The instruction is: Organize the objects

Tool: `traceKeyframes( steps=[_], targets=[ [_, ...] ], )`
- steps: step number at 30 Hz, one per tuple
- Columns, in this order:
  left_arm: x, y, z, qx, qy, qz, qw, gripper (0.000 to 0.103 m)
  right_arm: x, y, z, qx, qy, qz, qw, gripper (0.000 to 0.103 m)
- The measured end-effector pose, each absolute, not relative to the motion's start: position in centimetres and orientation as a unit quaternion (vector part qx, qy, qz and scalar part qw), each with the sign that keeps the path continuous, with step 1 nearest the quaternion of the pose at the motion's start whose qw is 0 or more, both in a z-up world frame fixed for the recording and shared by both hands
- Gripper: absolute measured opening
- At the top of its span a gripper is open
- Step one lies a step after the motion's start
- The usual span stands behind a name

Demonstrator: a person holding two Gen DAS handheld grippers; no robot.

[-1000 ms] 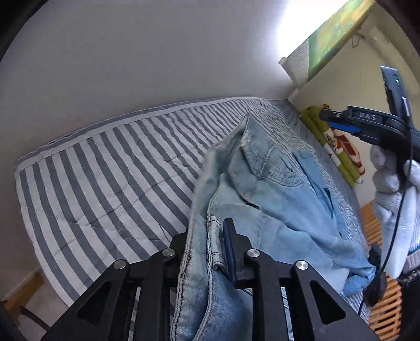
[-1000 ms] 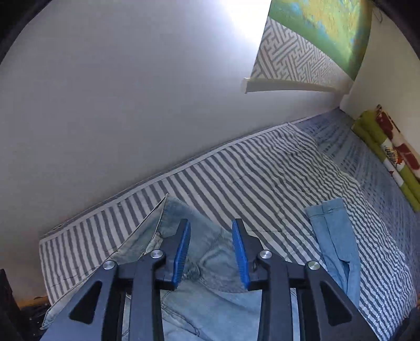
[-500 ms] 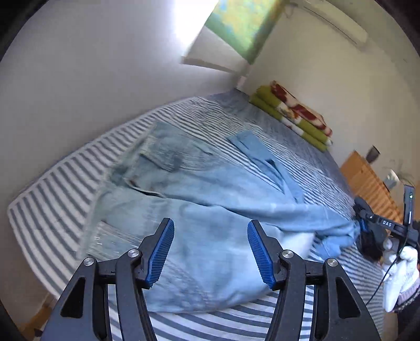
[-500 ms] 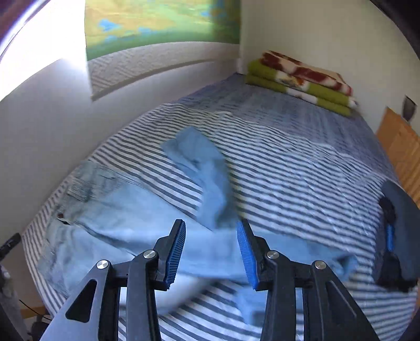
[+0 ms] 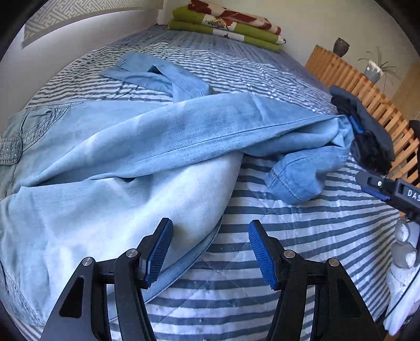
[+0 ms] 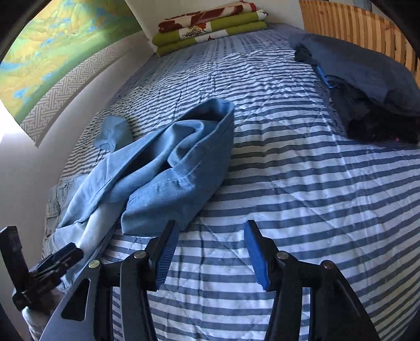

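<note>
Light blue jeans (image 5: 136, 147) lie spread and rumpled across the striped bed (image 5: 262, 301), waist at the left, leg hems toward the right (image 5: 296, 181). My left gripper (image 5: 210, 251) is open and empty, hovering just above the lower hem of one leg. In the right wrist view the jeans' leg ends (image 6: 178, 168) lie bunched ahead and left of my right gripper (image 6: 208, 254), which is open and empty over bare bedspread (image 6: 302, 199). The left gripper also shows in the right wrist view (image 6: 47, 272) at the lower left.
A dark navy pile of clothes (image 6: 362, 86) lies at the bed's right edge, also in the left wrist view (image 5: 367, 131). Folded green and red blankets (image 5: 225, 23) sit at the head. A wooden slatted frame (image 5: 354, 81) runs along the right side, with potted plants behind.
My left gripper let go of the jeans and opened. Both grippers swung toward the leg ends of the jeans, and the right gripper opened wider.
</note>
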State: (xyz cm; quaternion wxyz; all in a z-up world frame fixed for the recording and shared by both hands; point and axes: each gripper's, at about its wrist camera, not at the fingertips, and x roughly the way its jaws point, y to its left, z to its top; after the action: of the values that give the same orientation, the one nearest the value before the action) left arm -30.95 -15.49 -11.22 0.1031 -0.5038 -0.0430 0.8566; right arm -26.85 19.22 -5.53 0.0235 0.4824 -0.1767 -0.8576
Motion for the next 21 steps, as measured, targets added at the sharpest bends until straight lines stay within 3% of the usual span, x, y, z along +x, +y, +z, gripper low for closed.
traceKeyframes(
  steps=[4,5,6,7,8,9,11,12,21],
  targets=[
    [-32.9,-14.4,-13.4,-0.509,0.002,0.858,0.075,0.062,-30.3,16.0,-7.5,0.505,-0.166,-0.846,0.035,0.062],
    [-33.2,-14.4,-13.7,-0.511,0.001,0.856,0.074,0.049,-31.2,15.2,-8.0,0.513,-0.154,-0.844,0.032,0.062],
    [-33.5,-14.5,-13.9,-0.516,-0.005,0.853,0.074,0.029,-32.0,14.4,-8.3,0.52,-0.139,-0.842,0.024,0.062],
    [-33.9,-15.0,-14.0,-0.52,-0.019,0.85,0.082,0.023,-32.7,13.9,-8.7,0.527,-0.127,-0.84,0.019,0.061],
    [-33.9,-15.4,-13.9,-0.521,-0.033,0.848,0.092,0.016,-33.1,13.6,-8.9,0.53,-0.124,-0.839,0.019,0.051],
    [-33.7,-15.6,-13.6,-0.519,-0.041,0.848,0.097,0.012,-33.4,13.5,-9.0,0.535,-0.118,-0.836,0.013,0.027],
    [-32.9,-15.8,-12.8,-0.511,-0.049,0.851,0.111,0.01,-33.6,13.6,-8.1,0.536,-0.109,-0.837,0.011,0.013],
    [-32.1,-15.9,-12.2,-0.506,-0.05,0.853,0.118,0.009,-33.3,13.8,-7.2,0.526,-0.106,-0.843,0.017,0.011],
    [-19.8,-17.3,-6.5,-0.457,-0.048,0.854,0.244,0.0,-29.8,14.5,5.9,0.384,-0.028,-0.923,-0.016,0.005]
  ],
)
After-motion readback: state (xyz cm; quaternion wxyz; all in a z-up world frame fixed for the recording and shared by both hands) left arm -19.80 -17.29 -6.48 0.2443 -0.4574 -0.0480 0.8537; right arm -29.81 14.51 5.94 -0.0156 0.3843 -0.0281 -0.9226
